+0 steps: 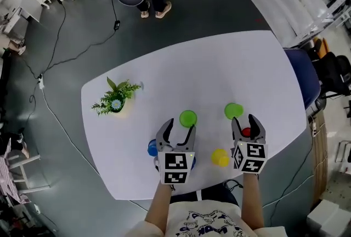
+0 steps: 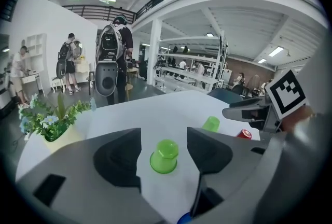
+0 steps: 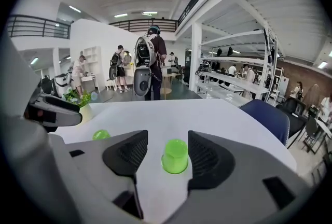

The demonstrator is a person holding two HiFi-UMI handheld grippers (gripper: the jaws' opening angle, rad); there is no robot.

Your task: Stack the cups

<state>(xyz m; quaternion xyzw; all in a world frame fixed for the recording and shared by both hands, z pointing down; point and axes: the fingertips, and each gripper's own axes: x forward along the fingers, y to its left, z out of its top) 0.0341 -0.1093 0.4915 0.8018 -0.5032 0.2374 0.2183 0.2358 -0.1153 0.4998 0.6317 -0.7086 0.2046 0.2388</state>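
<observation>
**Nothing stacked yet; both tongs wide open and empty.**

Your left gripper (image 1: 178,130) frames, without touching, the green cup nearer the potted plant (image 1: 188,118). Your right gripper (image 1: 245,123) frames the green cup farther from the plant (image 1: 233,111), with a red cup (image 1: 246,132) below its jaws. The blue cup (image 1: 152,147) and yellow cup (image 1: 220,157) stand singly, well apart from the potted plant (image 1: 115,100). All the stacking remains.
</observation>
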